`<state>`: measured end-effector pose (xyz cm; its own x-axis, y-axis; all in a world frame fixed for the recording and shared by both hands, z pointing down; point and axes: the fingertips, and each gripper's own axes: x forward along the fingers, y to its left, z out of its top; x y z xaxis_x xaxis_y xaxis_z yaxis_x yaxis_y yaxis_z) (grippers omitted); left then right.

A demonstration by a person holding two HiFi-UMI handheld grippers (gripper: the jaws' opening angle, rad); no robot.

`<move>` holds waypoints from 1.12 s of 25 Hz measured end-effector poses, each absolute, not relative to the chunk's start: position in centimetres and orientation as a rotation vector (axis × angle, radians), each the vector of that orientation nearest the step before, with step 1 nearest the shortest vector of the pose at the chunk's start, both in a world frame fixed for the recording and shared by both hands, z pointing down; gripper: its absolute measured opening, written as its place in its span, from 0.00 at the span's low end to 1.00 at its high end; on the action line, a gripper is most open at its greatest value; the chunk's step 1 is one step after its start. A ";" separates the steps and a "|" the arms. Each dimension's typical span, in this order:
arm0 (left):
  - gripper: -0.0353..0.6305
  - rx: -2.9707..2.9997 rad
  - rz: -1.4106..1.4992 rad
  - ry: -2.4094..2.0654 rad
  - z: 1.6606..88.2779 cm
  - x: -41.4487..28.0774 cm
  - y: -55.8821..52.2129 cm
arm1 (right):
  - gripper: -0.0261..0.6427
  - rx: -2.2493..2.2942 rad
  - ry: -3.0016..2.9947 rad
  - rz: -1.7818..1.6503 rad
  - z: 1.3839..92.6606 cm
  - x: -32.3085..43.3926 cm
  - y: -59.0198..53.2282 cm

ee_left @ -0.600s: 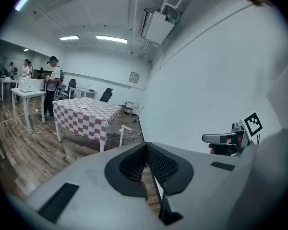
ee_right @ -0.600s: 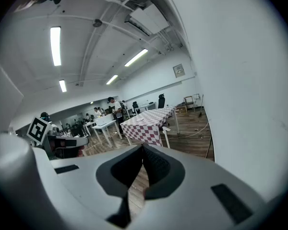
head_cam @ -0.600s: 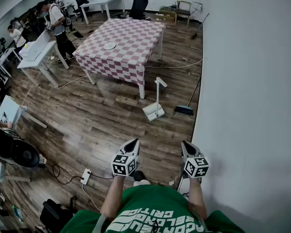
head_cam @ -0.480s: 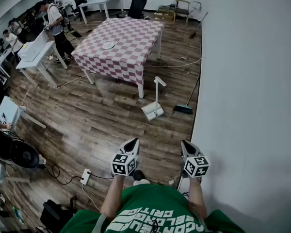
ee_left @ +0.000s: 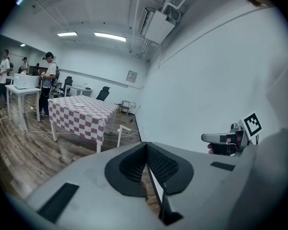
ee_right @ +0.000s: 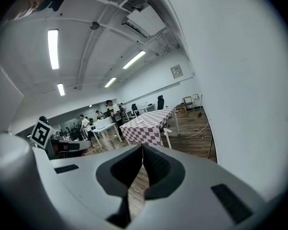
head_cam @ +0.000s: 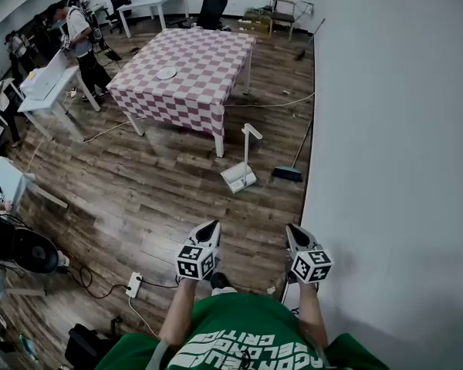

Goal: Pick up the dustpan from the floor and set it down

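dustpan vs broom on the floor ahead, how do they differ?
Colour: the dustpan is white; the broom has a dark head.
Pose: the dustpan's handle stands upright; the broom's stick slants off along the wall.
Place: the dustpan sits nearer the checkered table; the broom is right beside the wall.
Shared: both rest on the wooden floor, side by side with a gap between them.

Green white-lettered T-shirt [head_cam: 233,339]; grey left gripper [head_cam: 214,225] and right gripper [head_cam: 292,228] bear black-and-white marker cubes [head_cam: 193,262].
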<state>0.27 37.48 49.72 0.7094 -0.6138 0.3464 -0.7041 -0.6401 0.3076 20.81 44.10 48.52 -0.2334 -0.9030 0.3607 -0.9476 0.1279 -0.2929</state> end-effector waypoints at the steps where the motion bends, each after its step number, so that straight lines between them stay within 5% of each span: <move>1: 0.04 2.496 0.294 -1.010 49.9 0.1 37.3 | 0.05 1.888 -2.279 0.716 48.6 20.7 44.0; 28: 0.04 2.527 0.377 -0.951 52.5 -6.5 26.6 | 0.05 1.883 -2.191 0.739 51.7 14.4 32.9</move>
